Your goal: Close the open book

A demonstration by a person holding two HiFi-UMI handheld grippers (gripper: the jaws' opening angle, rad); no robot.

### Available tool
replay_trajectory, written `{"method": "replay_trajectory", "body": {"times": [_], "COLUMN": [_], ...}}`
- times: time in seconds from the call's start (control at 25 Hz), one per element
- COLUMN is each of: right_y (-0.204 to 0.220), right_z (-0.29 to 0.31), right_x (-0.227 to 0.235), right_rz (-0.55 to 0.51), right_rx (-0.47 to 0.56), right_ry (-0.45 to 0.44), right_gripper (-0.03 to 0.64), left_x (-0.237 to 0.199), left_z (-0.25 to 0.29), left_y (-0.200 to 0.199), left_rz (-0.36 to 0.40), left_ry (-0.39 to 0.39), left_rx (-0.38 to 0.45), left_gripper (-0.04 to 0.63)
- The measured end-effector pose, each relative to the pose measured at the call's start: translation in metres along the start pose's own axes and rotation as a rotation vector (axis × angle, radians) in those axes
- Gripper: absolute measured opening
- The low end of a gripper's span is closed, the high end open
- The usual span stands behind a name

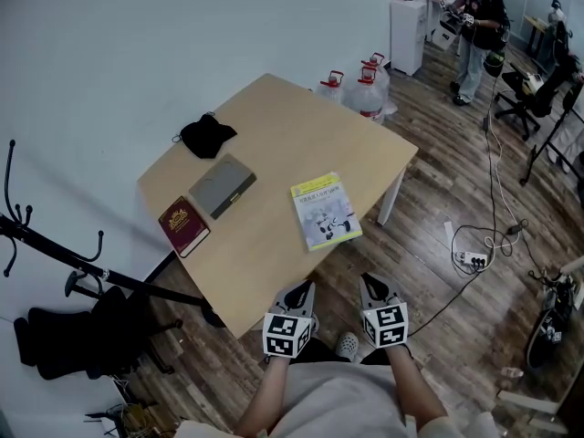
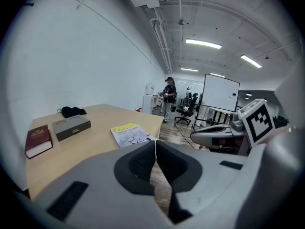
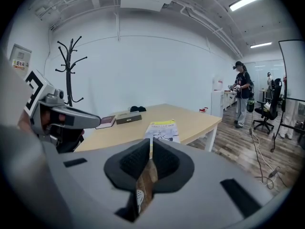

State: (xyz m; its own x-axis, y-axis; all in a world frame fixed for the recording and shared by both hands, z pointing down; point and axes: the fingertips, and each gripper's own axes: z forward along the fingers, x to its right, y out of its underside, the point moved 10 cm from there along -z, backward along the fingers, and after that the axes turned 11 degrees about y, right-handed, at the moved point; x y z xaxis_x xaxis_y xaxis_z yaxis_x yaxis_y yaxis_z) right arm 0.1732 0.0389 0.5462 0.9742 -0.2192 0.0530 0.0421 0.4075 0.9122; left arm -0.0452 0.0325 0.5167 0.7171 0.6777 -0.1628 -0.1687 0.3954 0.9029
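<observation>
A yellow-and-white book point(image 1: 325, 211) lies closed, cover up, near the front right edge of the wooden table point(image 1: 301, 126). It also shows in the left gripper view point(image 2: 130, 134) and the right gripper view point(image 3: 162, 130). A dark red book point(image 1: 183, 226) lies closed at the table's left edge. Both grippers hover off the table's near corner, over the floor, short of the yellow book. My left gripper point(image 1: 304, 290) point(image 2: 155, 144) is shut with nothing in it. Beside it, my right gripper point(image 1: 370, 286) point(image 3: 151, 144) has its pads together, also empty.
A grey flat box point(image 1: 222, 185) and a black cloth point(image 1: 206, 136) lie on the table's left half. Water jugs point(image 1: 363, 85) stand behind the table, a coat rack point(image 1: 55, 245) at left, a power strip with cables point(image 1: 473, 258) on the floor at right. A person point(image 1: 474, 26) stands far back.
</observation>
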Motion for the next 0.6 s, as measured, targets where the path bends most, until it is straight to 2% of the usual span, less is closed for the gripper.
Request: {"method": "replay_trajectory", "body": {"times": [0.6], "right_y": [0.0006], "right_z": [-0.0021], "right_x": [-0.0056], "right_rz": [0.009], "right_rx": [-0.006], "right_ry": [-0.012], "right_gripper": [0.008], "left_x": [-0.0019], "left_z": [-0.0077], "left_y": [0.0021], "left_rz": [0.002], "left_ry": [-0.014], "left_rx": [0.005], "left_gripper": [0.023]}}
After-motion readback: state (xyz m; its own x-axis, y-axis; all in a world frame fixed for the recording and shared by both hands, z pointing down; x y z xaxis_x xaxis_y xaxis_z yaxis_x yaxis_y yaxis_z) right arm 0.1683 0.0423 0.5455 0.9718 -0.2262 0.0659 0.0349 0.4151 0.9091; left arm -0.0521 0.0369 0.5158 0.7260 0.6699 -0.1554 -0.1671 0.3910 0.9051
